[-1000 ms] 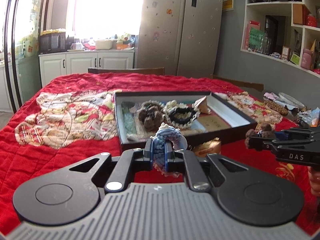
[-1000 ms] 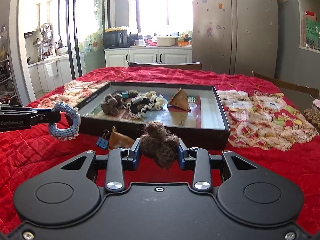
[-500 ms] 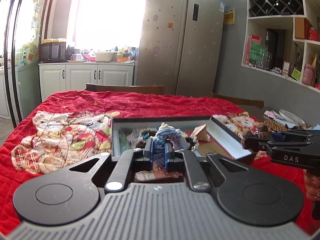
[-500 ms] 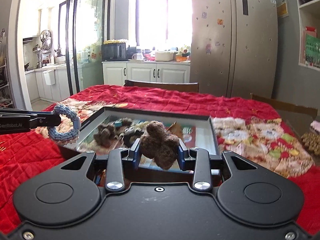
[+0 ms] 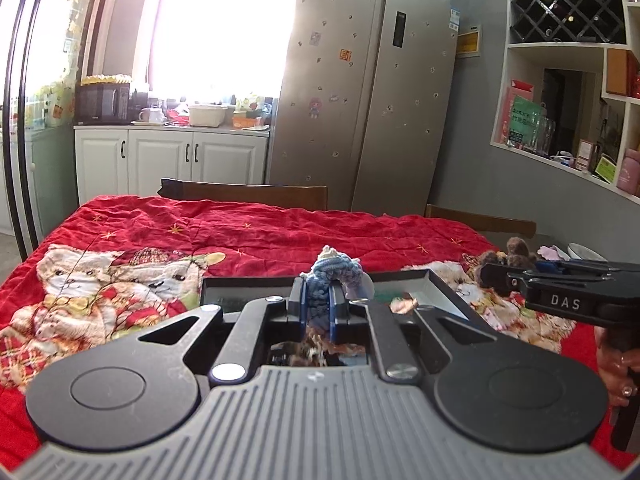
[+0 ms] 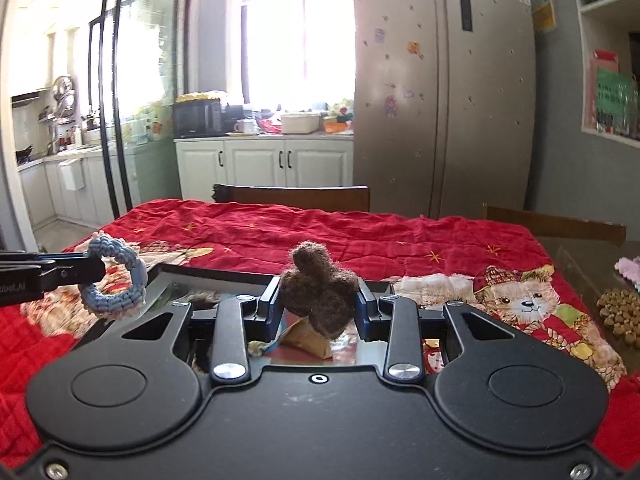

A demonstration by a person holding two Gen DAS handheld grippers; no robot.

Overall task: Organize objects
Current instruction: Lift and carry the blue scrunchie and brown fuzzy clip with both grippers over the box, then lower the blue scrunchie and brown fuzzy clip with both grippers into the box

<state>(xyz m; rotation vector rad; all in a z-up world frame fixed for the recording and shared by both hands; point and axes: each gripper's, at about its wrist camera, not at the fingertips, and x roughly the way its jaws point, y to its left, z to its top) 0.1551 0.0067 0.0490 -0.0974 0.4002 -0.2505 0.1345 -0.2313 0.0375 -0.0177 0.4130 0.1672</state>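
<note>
home kitchen-diner | fridge | cabinets | microwave | wine rack

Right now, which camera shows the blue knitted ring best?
The right wrist view: the blue knitted ring hangs side-on there, so its whole loop and hole show. In the left wrist view the same ring sits edge-on, pinched between the left tongs, half hidden.

My two wrist views sit low behind their jaws, facing the fridge; both share the tray.
</note>
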